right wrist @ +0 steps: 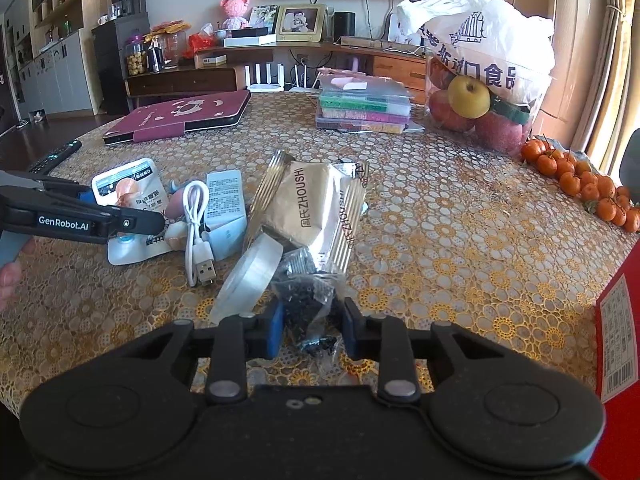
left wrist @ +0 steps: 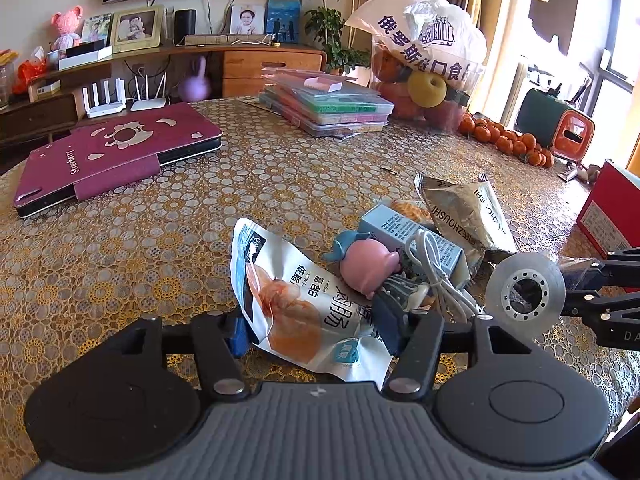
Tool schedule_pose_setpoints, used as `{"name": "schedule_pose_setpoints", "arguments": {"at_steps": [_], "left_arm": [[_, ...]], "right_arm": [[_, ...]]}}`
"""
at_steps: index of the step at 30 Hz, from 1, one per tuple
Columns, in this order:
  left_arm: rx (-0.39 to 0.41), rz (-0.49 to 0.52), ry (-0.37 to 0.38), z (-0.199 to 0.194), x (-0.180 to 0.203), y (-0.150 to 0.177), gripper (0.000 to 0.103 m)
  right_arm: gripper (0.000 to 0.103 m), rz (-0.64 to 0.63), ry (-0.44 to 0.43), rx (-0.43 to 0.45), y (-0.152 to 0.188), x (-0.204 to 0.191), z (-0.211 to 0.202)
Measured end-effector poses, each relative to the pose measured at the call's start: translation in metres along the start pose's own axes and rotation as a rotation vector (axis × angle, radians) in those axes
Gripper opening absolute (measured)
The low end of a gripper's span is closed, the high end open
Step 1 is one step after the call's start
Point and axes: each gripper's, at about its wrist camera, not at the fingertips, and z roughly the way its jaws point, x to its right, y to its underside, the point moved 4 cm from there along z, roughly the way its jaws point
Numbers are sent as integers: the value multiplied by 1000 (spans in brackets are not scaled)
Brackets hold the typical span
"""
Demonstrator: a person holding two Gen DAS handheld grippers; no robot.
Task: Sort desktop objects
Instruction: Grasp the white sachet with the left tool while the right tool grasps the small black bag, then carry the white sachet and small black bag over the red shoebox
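I had the left claw [left wrist: 314, 330] low over the tabletop [left wrist: 168, 248], its jaws apart and straddling the white chicken snack pouch [left wrist: 296, 304], which lay flat directly ahead of it at the near edge of the pile. The pouch's long axis ran roughly along my line of approach, angling a little to the right, so the blue pads [left wrist: 239, 336] sat on either side of its narrow width; I could not tell whether they touched it yet. Just beyond it lay the pink toy [left wrist: 370, 266], a coiled white USB cable [left wrist: 436, 268] and a pale blue box [left wrist: 412, 240].

My right claw [right wrist: 312, 330] was also spread, set around a small clear bag of dark beads [right wrist: 308, 300] that lay straight in front of it. A roll of clear tape [right wrist: 250, 276] leaned just to its left, and the silver ZHOUSHI packet [right wrist: 316, 208] lay behind. From the right wrist view the left claw reached in level from the left side. I judged each claw nearest its own item, so closing was the next step, with the pouch's slippery film likely to slide
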Motion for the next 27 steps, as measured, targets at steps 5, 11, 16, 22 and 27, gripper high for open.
{"name": "schedule_pose_setpoints", "arguments": {"at_steps": [5,11,16,22,27], "left_arm": [[0,-32,6,-8,-2,0,53],[20,-66,16,-25,-4,-3,34],[18,-70,9,-33,-2,-3,30],[36,-69,11,-47,6,-6,22],[52,-53,14,-55,16,-9,19]], "right_arm": [[28,21,11,16,0,3,-11],[27,26,27,32,0,5,-24],[27,33,33,46,1,6,-36],[26,29,36,70,0,5,-52],[26,33,41,85,0,6,-63]]}}
